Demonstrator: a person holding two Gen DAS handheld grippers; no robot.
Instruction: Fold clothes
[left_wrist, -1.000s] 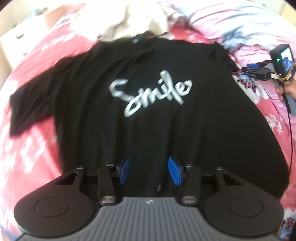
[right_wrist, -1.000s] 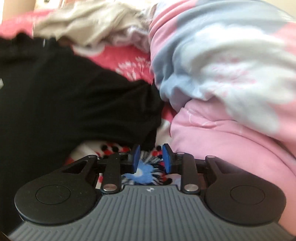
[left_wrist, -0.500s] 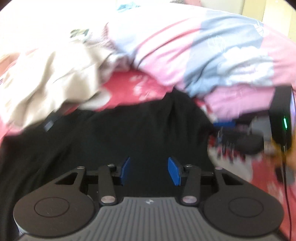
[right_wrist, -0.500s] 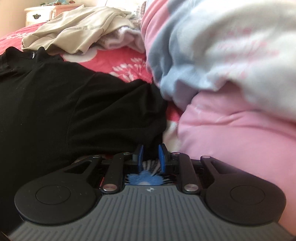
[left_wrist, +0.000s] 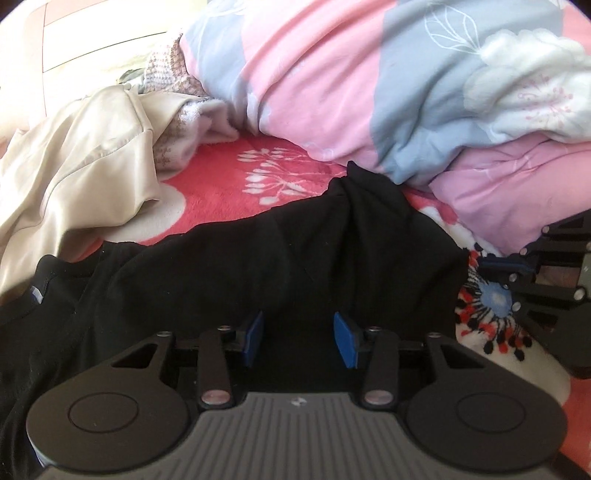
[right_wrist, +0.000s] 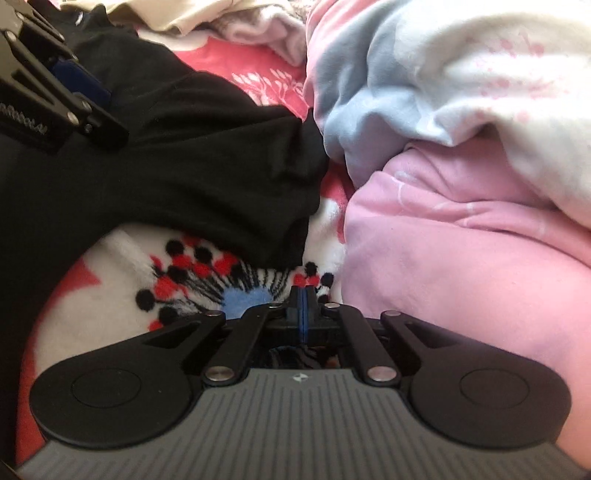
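We find the black T-shirt (left_wrist: 229, 280) spread flat on the bed, filling the lower left and centre of the left wrist view, with one short sleeve (right_wrist: 236, 177) reaching toward the piled quilt (left_wrist: 388, 85) at the upper right. We judge it lies flat so that its sides can be turned inward, and that both tools are set at this sleeve end to start that fold. Our left hand-held gripper (left_wrist: 299, 339) hovers over the shoulder cloth with its blue pads (left_wrist: 255, 338) parted and nothing pinched between them. Our right hand-held gripper (right_wrist: 303, 314) sits low at the bottom centre of its view, jaws pressed fully together just below the sleeve's hem; no black cloth shows between the pads, so we take it to be closed on nothing, resting over the fleecy blanket (right_wrist: 122, 266). The shirt is a thin, matte knit that drapes in soft ridges; the blanket beneath is plush, red with white flowers and dotted black stamens; the quilt is puffy, smooth cotton in pink, blue and white. A cream garment (left_wrist: 74, 166), faintly glossy, lies crumpled at the upper left.
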